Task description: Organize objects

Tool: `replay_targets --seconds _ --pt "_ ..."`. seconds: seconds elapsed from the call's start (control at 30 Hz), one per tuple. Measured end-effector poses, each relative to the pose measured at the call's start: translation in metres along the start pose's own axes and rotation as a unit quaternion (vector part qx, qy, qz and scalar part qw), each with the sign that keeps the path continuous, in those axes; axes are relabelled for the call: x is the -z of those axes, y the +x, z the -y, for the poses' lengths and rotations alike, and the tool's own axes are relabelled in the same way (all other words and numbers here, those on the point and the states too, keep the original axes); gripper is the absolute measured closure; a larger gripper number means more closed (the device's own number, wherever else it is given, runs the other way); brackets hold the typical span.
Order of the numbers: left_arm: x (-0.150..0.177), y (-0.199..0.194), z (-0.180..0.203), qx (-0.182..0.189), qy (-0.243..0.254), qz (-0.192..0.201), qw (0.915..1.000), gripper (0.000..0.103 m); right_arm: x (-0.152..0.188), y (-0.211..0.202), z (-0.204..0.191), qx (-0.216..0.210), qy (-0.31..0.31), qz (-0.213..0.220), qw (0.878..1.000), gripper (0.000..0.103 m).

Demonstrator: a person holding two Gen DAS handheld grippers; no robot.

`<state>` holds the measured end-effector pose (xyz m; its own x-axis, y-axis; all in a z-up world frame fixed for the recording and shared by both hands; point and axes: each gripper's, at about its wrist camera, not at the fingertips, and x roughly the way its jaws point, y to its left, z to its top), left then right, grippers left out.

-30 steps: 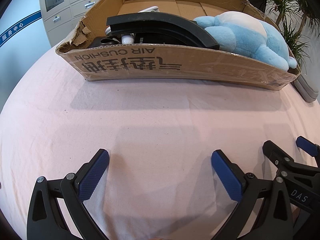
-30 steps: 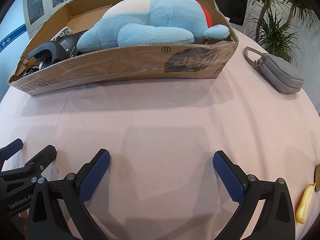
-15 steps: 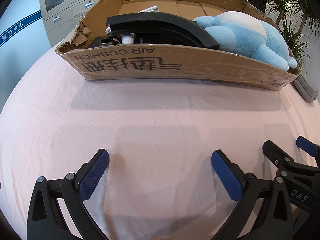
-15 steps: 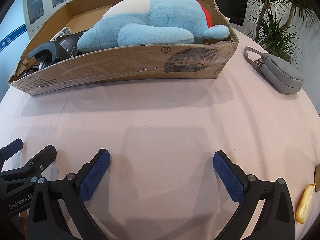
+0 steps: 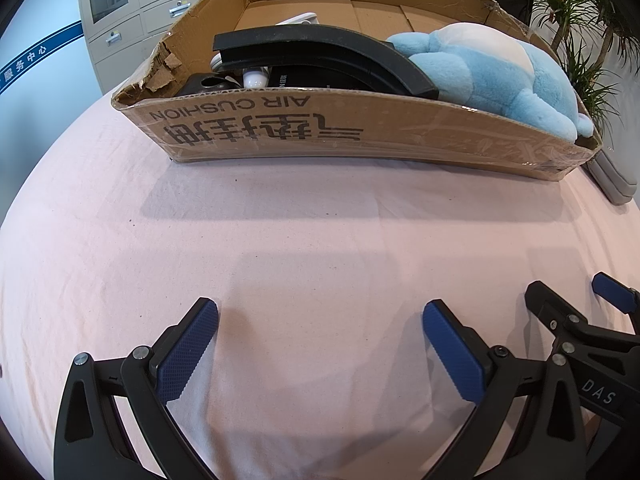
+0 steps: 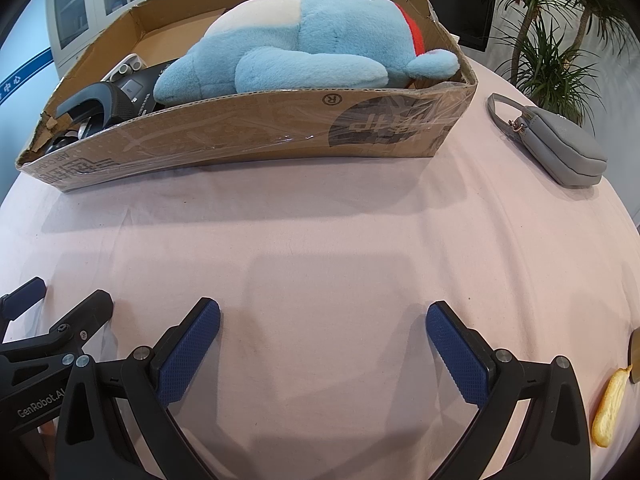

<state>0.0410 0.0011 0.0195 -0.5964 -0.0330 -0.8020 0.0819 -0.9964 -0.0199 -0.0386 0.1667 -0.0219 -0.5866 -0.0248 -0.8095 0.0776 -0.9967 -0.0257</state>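
- The left gripper [image 5: 320, 320] is hovering low over the pink cloth [image 5: 300, 240], its jaws spread wide and gripping nothing.
- The right gripper [image 6: 322, 322] is hovering over the same cloth just beside it, jaws likewise wide apart with nothing between the pads [image 6: 188, 356].
- A cardboard box [image 6: 260, 136] is sitting on the cloth ahead of both grippers, well apart from them (its near wall is printed "AIR CUSHION" upside down).
- A blue plush [image 6: 312, 56] is lying on its side in the right part of the box.
- A curved black piece [image 5: 320, 52] and smaller dark and white items are filling the left part, touching the plush.
- A grey pouch [image 6: 560, 148] is lying on the cloth just right of the box.
- A yellow piece [image 6: 608, 408] is lying at the cloth's right edge, near the right gripper (too cropped to identify).
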Motion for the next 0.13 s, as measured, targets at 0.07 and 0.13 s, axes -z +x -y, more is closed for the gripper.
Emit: replay_targets --seconds 0.07,0.13 --pt "0.0006 -0.0004 0.0022 0.001 0.001 0.000 1.0000 0.001 0.0000 0.0000 0.0000 0.000 0.000 0.000 1.000 0.000" --pt "0.0020 -0.0015 0.0038 0.000 0.001 0.000 1.0000 0.001 0.0001 -0.0001 -0.0001 0.000 0.000 0.000 1.000 0.000"
